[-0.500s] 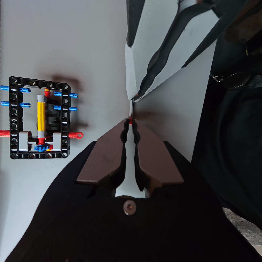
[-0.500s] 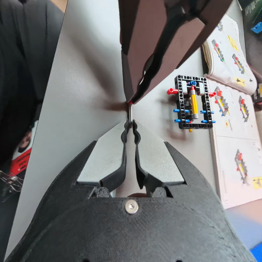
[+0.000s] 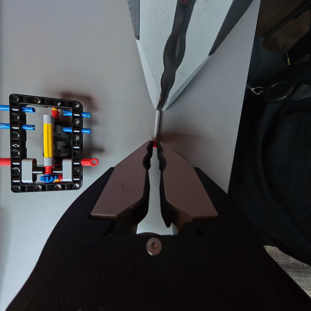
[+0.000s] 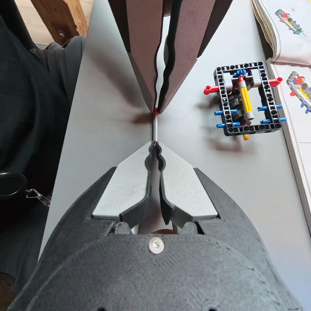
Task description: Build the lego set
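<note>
Grey table (image 4: 104, 104) underneath, open instruction booklet (image 4: 297, 107) along its right edge in the right wrist view. Black frame assembly (image 3: 45, 143) lying flat, well left of both tools. Left gripper (image 3: 155, 145) clamped on red bush (image 3: 154, 144); right gripper (image 4: 155, 143) pinching grey axle (image 4: 155, 127), stretched between both tips.

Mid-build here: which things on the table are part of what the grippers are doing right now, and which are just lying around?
In use:
- grey axle, spanning both grippers
- small red piece at the axle's end, in the left gripper
- right gripper, shut on the axle's other end

Lying about for now:
- black frame assembly, untouched on the table
- open instruction booklet
</note>
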`<state>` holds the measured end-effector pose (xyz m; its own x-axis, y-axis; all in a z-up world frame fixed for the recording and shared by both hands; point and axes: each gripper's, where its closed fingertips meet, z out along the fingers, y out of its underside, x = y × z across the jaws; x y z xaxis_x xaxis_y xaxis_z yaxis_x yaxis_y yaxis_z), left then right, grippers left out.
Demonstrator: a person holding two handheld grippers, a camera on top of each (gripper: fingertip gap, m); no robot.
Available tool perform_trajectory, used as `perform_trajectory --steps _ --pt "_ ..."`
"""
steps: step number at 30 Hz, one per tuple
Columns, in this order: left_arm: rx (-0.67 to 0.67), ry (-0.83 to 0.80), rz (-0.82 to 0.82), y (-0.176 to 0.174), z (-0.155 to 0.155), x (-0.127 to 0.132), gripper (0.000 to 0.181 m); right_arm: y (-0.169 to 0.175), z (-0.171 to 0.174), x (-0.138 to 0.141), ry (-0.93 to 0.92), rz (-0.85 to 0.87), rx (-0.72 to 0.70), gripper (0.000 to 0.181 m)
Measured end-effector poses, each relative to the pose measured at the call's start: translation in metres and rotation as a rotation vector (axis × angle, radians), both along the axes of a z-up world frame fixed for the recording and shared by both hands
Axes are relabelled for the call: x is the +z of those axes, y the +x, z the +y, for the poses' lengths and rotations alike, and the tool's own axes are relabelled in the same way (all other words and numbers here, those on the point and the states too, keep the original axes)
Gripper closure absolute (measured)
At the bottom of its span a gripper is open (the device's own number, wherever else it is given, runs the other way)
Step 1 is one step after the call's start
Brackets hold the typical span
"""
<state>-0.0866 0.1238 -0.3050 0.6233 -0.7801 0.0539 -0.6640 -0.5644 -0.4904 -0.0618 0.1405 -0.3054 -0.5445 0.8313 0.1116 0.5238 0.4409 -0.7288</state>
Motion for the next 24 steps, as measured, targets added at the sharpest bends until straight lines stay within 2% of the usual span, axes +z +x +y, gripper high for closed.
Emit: perform_trajectory --steps 24 --pt "-0.003 -0.001 -0.033 0.0015 -0.0004 -0.0002 0.179 0.0010 -0.0030 0.0004 -0.001 -0.001 0.043 0.181"
